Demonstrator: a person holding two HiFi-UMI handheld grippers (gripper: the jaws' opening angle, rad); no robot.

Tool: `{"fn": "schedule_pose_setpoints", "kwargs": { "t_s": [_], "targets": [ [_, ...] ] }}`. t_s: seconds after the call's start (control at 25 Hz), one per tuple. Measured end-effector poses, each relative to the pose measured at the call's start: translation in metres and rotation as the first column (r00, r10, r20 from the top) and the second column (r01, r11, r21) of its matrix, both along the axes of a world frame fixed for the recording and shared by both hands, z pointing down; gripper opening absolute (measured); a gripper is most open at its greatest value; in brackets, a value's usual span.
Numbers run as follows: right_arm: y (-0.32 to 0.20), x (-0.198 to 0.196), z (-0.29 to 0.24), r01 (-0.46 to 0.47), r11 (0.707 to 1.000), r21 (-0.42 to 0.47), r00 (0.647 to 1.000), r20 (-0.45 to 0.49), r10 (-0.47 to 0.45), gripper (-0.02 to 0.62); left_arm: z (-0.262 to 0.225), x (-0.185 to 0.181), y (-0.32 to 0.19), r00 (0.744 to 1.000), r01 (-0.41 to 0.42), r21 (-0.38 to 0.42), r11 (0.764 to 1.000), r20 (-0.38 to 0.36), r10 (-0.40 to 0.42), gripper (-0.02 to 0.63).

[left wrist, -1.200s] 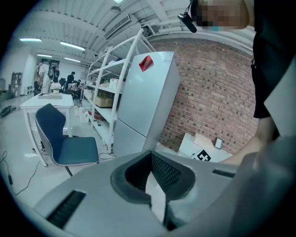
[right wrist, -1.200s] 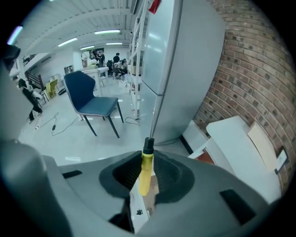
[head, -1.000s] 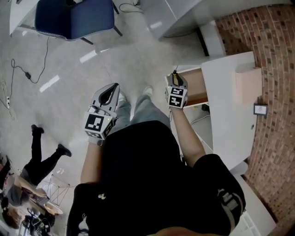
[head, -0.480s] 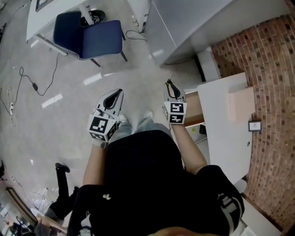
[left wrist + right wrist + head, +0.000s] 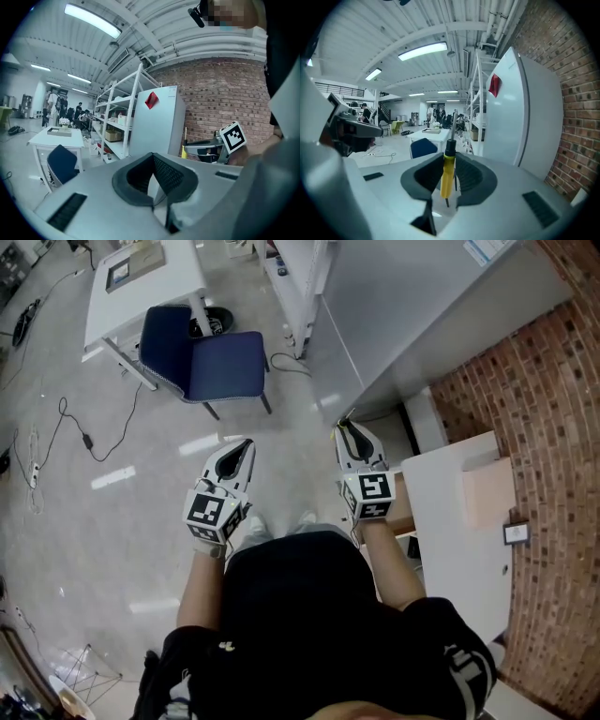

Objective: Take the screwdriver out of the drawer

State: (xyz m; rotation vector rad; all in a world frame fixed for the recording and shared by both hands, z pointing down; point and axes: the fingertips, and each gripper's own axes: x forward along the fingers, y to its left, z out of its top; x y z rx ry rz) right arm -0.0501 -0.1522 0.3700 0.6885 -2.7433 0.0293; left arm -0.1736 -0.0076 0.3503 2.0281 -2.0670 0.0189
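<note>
One yellow-handled, steel-shafted screwdriver (image 5: 447, 171) stands pinched in the right gripper (image 5: 352, 435), long axis toward twelve o'clock, clear of the wooden drawer (image 5: 403, 507) at its five o'clock, which seems mostly hidden behind the wrist; the left gripper (image 5: 152, 157), farther off, is pressed together and empty.

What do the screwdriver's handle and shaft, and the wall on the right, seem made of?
The screwdriver: handle looks like smooth yellow plastic with a black collar; the shaft looks like thin grey metal, finish too blurred to judge. The wall: red brick with pale mortar joints, rough and unpainted by its look.
</note>
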Motion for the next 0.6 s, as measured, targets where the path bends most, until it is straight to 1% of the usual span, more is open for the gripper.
{"fn": "schedule_pose_setpoints", "kwargs": {
  "t_s": [0.24, 0.4, 0.6],
  "targets": [
    [0.0, -0.022, -0.049, 0.073, 0.997, 0.038, 0.994, 0.075, -0.075, 0.089, -0.031, -0.019, -0.002, 0.999, 0.028, 0.049, 0.998, 0.024, -0.029, 0.003],
    [0.003, -0.029, -0.071, 0.102, 0.993, 0.059, 0.988, 0.111, -0.108, 0.089, -0.045, -0.028, 0.001, 0.998, 0.042, 0.074, 0.996, 0.046, -0.045, 0.003],
    [0.003, -0.042, -0.096, 0.162, 0.984, 0.08, 0.974, 0.149, -0.172, 0.089, -0.067, -0.041, 0.001, 0.996, 0.061, 0.11, 0.992, 0.065, -0.068, 0.003]
  ]
}}
